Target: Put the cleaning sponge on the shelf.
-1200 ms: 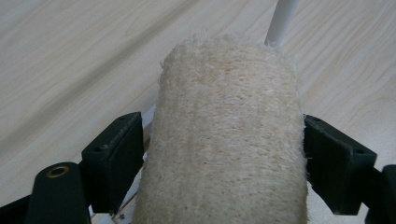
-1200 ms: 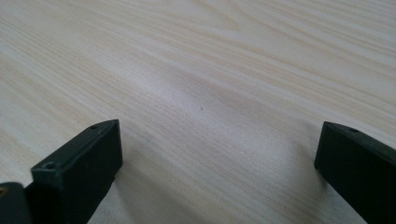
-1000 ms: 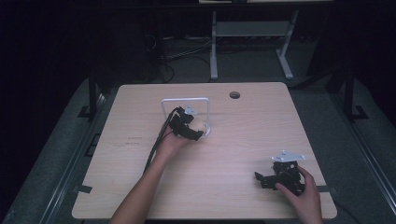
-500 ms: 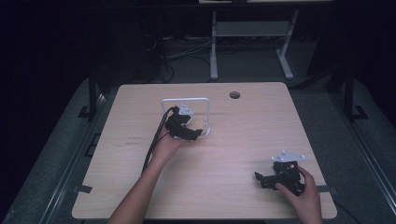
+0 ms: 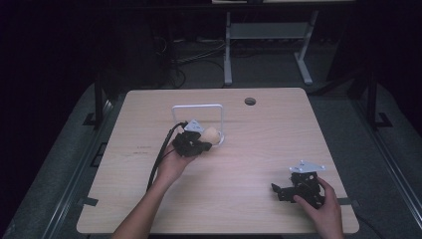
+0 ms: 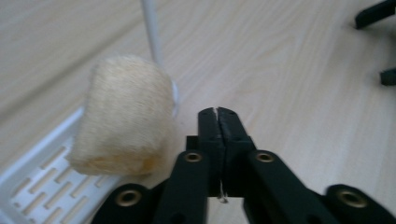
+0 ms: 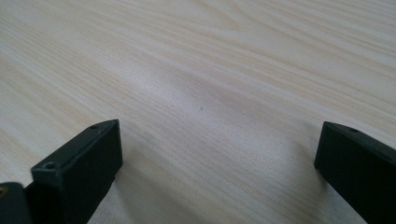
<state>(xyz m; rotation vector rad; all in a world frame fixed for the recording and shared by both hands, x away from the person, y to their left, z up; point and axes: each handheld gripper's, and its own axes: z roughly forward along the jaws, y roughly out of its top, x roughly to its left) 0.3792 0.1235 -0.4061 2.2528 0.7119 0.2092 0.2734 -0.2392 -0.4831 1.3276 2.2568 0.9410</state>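
1. As seen from the high view, the left gripper (image 5: pixel 203 146) hovers over the middle of the table (image 5: pixel 149 114), just beside the near edge of a white wire rack (image 5: pixel 197 106). A pale sponge block (image 5: pixel 211 134) sits at the rack's front corner, just beside the gripper's tip. The right gripper (image 5: pixel 284 192) rests near the table's front right corner, well apart from the rack.

2. Left gripper view: its jaws have just been closing and now stand fully together, pad against pad, with nothing between them. The sponge block (image 6: pixel 125 116) lies beside the jaws, to their left, not gripped; it rests partly on the rack's slotted white base (image 6: pixel 42 172), next to an upright white rod (image 6: pixel 152 28).

3. Right gripper view: its jaws stand wide apart over bare wood (image 7: pixel 201 70), holding and touching nothing.

4. Handling judgement: the block looks light, soft and fibrous, likely compressible and not slippery or fragile. It is best taken across its two flat sides near the middle, with the jaws opened wider than the block first.
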